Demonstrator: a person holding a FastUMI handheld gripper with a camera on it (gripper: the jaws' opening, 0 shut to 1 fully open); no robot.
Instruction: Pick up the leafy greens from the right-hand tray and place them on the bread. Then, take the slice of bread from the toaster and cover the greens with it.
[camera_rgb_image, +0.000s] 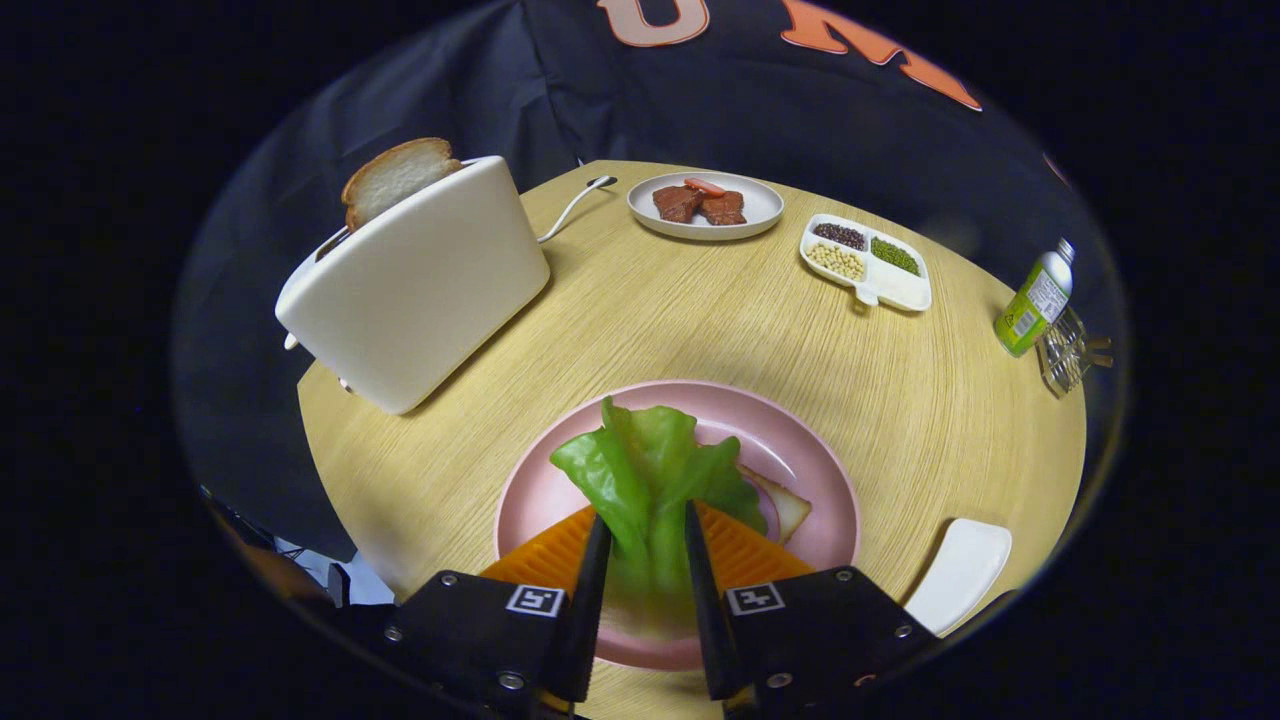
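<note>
Am holding leafy greens (645, 480) pinched in hand-held gripper (645, 525), hovering over pink plate (530, 490); bread (785, 505) at 2 o'clock. Next: lowering, releasing greens onto it.

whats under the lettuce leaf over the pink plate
The tongs are shut on the lettuce leaf, which hangs over the pink plate. A corner of a bread slice pokes out beside it; the rest of the slice and the plate's middle are covered.

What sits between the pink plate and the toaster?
Nothing: in the gripper view only bare wooden table separates the pink plate from the toaster. The gripper fingers grip the leafy greens.
</note>
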